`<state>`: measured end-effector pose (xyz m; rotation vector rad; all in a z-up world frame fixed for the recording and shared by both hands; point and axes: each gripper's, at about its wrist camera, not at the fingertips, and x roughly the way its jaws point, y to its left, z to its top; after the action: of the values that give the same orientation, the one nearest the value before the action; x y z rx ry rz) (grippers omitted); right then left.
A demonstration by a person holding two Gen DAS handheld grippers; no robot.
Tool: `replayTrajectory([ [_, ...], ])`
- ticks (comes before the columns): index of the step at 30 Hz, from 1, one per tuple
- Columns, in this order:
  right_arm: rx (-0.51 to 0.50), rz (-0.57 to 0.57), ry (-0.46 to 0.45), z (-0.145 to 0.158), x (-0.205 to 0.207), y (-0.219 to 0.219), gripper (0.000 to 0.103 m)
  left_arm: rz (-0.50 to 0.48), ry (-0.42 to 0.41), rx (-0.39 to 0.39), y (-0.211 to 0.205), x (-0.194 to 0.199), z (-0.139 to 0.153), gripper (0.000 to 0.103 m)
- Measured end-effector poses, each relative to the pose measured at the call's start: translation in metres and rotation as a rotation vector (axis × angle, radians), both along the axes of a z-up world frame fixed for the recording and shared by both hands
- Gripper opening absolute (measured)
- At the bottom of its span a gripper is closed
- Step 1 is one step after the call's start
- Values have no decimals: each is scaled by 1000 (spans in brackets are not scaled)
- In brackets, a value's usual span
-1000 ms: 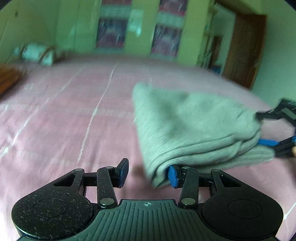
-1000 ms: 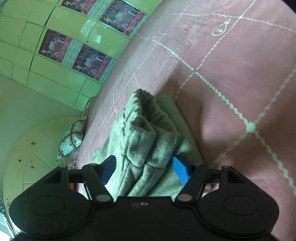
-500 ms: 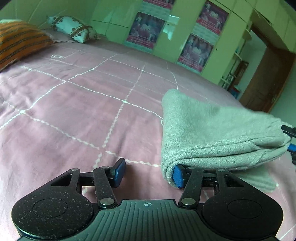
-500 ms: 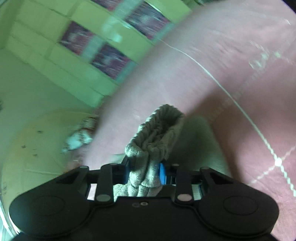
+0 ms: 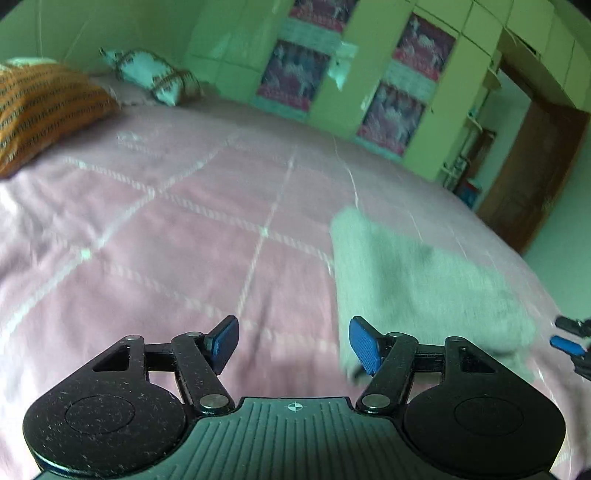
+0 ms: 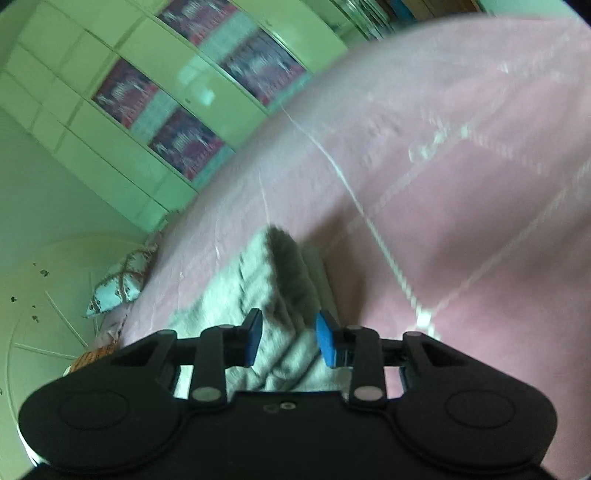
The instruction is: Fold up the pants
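The folded grey pants lie on the pink bed, lower right of the left wrist frame. The left gripper has just been opening, its fingers wide apart with only bedspread between them. The right gripper, fingers narrowly parted and slightly widening, has pants fabric between them; whether it grips, I cannot tell.

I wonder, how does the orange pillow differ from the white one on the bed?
The orange pillow has fine dark stripes; the white pillow has brown looped trim. The orange pillow lies nearer, at the view's left edge; the white pillow sits farther back, by the wall. Both rest on the pink bed.
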<state>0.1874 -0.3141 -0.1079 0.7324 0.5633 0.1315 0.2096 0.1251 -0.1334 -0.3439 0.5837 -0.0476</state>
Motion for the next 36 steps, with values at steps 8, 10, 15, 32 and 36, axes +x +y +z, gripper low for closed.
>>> replayTrajectory([
  [8,-293,190,-61,24,58,60,24,-56,52,57,-43,100,8,66],
  [10,-434,224,-27,16,67,76,24,-61,163,102,-49,118,-12,68],
  [15,-525,261,65,0,77,73,21,-47,193,80,-42,116,-18,85],
  [32,-63,134,32,-7,-1,-16,72,-66,141,116,-30,51,3,101],
  [36,-11,141,45,-12,10,-19,73,-93,150,97,-28,62,2,103],
])
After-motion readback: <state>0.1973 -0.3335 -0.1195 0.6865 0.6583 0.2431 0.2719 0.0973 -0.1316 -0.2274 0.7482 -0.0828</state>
